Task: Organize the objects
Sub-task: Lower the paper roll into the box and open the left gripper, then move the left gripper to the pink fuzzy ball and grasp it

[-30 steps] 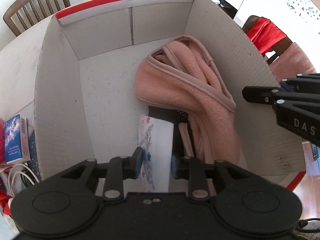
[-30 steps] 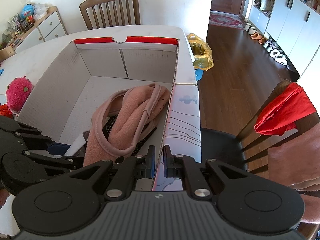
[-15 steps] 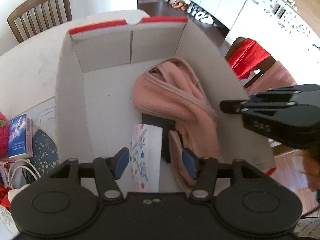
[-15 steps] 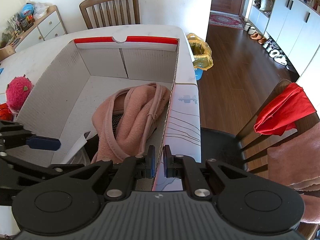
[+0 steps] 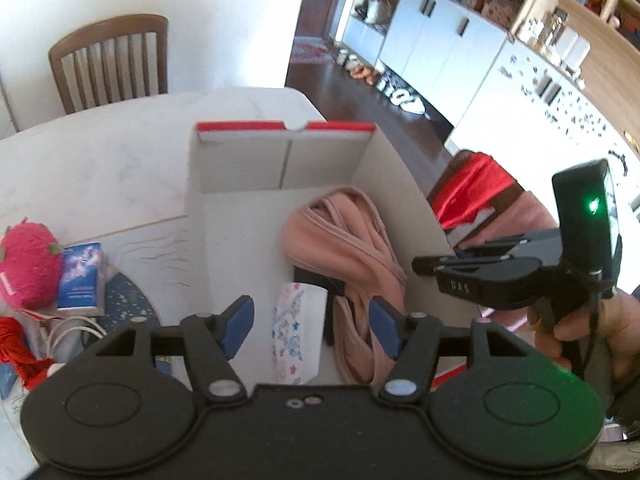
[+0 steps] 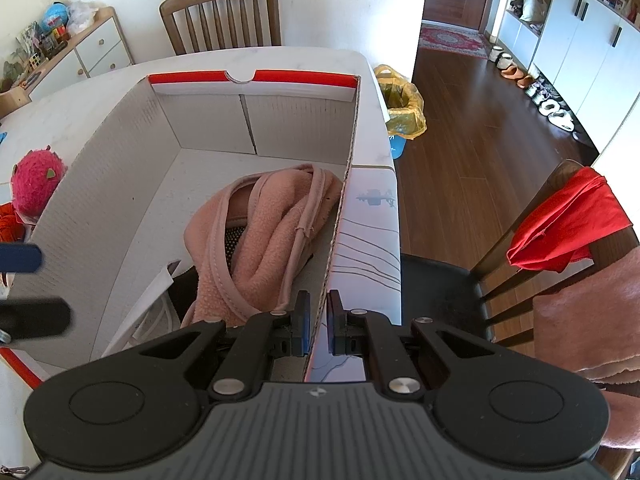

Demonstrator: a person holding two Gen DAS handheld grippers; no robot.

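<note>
Your left gripper (image 5: pixel 311 326) hangs above the near end of the white cardboard box (image 5: pixel 236 216) on the table (image 5: pixel 100 168), its blue pads spread wide after just opening, with nothing between them. Inside the box, at its near end, lies the white printed packet (image 5: pixel 296 332), free of the pads. Beside the packet, toward the box's right wall, a pink fleece garment (image 5: pixel 344 240) is heaped over something dark. Your right gripper (image 6: pixel 318 322) is clamped narrowly on that right wall (image 6: pixel 340 220), one pad inside the box, one outside. Left of the box, outside it, sit a pink plush toy (image 5: pixel 28 264) and a small blue book (image 5: pixel 80 276).
</note>
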